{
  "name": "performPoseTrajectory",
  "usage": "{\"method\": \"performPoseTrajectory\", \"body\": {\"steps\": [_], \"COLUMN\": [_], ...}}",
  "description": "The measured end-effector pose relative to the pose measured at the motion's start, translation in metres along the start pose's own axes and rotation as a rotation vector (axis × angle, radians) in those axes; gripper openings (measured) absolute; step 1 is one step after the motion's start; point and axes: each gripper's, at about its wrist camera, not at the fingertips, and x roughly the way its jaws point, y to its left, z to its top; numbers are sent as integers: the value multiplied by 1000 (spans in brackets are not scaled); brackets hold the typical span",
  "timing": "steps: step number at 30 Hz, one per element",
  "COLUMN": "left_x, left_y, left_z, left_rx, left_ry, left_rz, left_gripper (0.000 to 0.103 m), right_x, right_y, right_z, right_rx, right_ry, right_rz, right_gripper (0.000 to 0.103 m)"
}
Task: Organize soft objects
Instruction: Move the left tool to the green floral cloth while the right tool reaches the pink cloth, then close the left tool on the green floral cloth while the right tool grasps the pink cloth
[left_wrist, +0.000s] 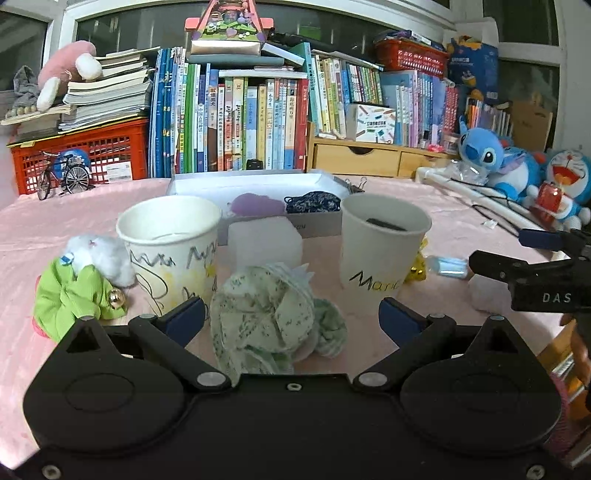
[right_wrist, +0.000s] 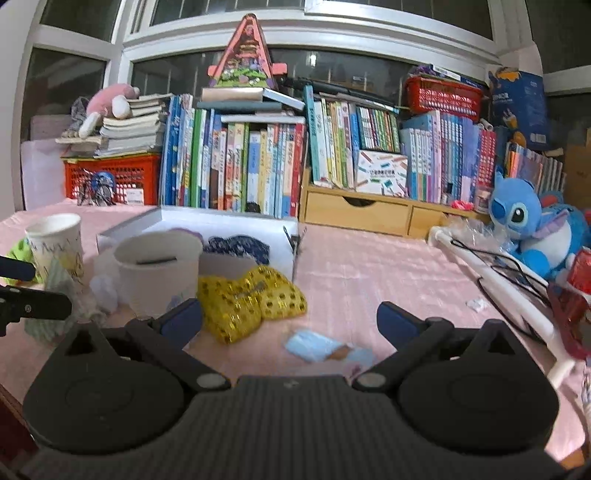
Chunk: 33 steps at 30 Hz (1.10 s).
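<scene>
My left gripper (left_wrist: 291, 314) is open, its jaws on either side of a pale green floral cloth bundle (left_wrist: 266, 317) lying on the pink table. A bright green scrunchie (left_wrist: 74, 295) with a white fluffy toy (left_wrist: 99, 254) lies at the left. My right gripper (right_wrist: 290, 319) is open and empty above a small light blue soft item (right_wrist: 317, 345); it also shows in the left wrist view (left_wrist: 495, 258). A yellow sequined bow (right_wrist: 247, 299) lies just left of it. A white box (left_wrist: 258, 184) at the back holds a purple item (left_wrist: 255, 205) and a dark blue scrunchie (left_wrist: 312, 202).
Two paper cups (left_wrist: 173, 247) (left_wrist: 380, 243) stand ahead of the left gripper, with a white translucent block (left_wrist: 264, 240) between them. Books, red crates and a wooden drawer unit (right_wrist: 358, 212) line the back. Stitch plush (right_wrist: 524, 229) and a white rod (right_wrist: 498, 288) lie at the right.
</scene>
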Motion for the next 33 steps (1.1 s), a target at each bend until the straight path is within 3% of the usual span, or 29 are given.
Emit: {"method": "performPoseTrajectory", "body": {"steps": [14,21,26,27,28,30,33], "left_x": [24,31,34,34,34,30,23], "left_y": [-14,-13,-11,-12,-12,-15,-20], "left_z": [-19,-20,-22,-23,-24,-26,-28], "left_rx": [-7,-29,-38,-39,-34,-15,0], "left_ry": [16,33,50,57,62,54,45], "left_rz": [79,88,81,78,83,91,80], "left_gripper": [99,89,72,58,51,45,41], "right_x": [7,10,12,12,12,11,8], "right_y": [-8,-12,-12,-12,-12,-11,-9], "right_z": [-30,-35,-38,-38,-39,-39,-40], "right_rx": [51,91,102,104,107,111,119], "right_ry": [73,92,106,109,112,116,106], "right_rz": [-28,-30,-29,-29,-30,-41,-39], "right_gripper": [98,89,77,71,64,57,55]}}
